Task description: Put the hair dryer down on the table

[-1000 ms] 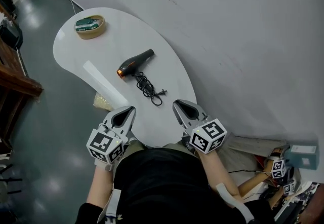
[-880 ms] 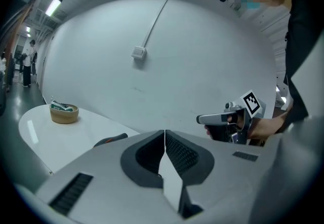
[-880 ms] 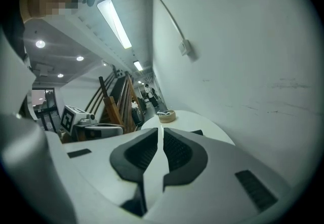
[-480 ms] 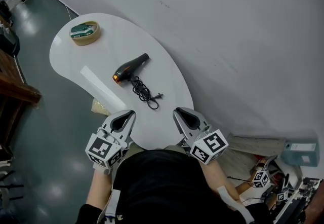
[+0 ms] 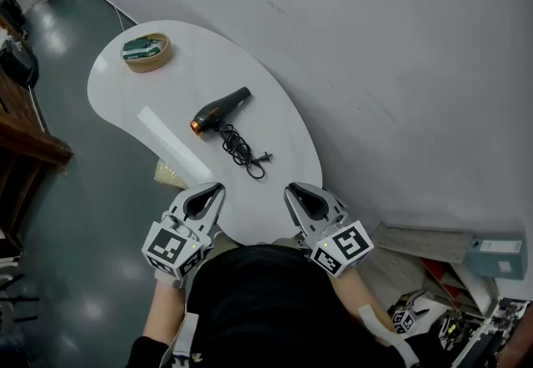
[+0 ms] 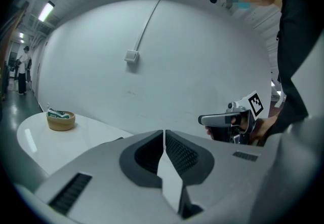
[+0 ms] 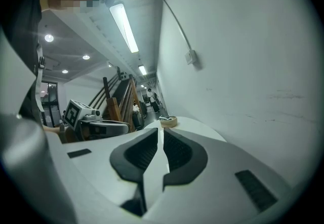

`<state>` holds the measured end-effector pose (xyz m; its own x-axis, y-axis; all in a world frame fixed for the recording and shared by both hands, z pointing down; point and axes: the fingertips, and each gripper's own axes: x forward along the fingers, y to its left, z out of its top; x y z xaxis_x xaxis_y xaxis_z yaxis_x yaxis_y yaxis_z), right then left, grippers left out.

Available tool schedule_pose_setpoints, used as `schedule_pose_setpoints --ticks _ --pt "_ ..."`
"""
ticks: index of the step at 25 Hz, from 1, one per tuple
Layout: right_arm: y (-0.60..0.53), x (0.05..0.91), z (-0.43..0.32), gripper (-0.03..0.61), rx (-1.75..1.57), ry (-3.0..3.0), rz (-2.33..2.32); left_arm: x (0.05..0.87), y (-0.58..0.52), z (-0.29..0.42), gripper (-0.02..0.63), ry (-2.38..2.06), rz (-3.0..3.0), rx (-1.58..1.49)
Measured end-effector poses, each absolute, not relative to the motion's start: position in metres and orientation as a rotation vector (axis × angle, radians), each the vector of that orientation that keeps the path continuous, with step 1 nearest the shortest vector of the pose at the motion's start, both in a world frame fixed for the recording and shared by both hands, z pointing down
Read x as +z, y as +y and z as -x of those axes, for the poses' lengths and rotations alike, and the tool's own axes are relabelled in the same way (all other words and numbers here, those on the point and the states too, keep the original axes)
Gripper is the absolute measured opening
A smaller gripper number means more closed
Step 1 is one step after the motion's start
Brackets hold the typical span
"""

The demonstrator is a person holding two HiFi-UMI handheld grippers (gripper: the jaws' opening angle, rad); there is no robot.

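The black hair dryer with an orange nozzle end lies on its side in the middle of the white table. Its black cord is bundled just in front of it. Neither gripper touches it. At the table's near edge my left gripper is shut with nothing in it, close to my body. My right gripper sits beside it, also shut and empty. In the left gripper view the jaws meet at the tips, and so do the jaws in the right gripper view.
A round wooden bowl holding a green packet stands at the table's far end. A grey wall runs along the table's right side. Wooden furniture stands on the floor at left. Boxes and clutter lie at lower right.
The head view has shifted a little. The hair dryer and cord have not moved, and both grippers stay shut near the table's near edge.
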<state>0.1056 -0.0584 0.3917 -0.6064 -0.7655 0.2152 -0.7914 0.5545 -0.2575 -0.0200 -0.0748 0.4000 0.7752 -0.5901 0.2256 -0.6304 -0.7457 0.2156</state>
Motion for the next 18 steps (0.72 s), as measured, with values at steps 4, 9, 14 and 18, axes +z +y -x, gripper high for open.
schedule_pose_setpoints --ticks 4,9,14,18 --pt "-0.056 0.395 -0.104 0.044 0.525 -2.708 -1.326 0.399 -0.072 0.021 0.009 -0.964 -2.705 0.2" --pt "-0.054 0.398 -0.104 0.044 0.539 -2.72 -1.311 0.398 -0.069 0.025 0.009 -0.993 -2.669 0.235" --pt "-0.052 0.399 -0.104 0.043 0.572 -2.716 -1.301 0.404 -0.064 0.026 0.009 -0.992 -2.69 0.193" --pt "-0.051 0.403 -0.106 0.043 0.585 -2.722 -1.302 0.408 -0.062 0.028 0.009 -1.002 -2.679 0.195"
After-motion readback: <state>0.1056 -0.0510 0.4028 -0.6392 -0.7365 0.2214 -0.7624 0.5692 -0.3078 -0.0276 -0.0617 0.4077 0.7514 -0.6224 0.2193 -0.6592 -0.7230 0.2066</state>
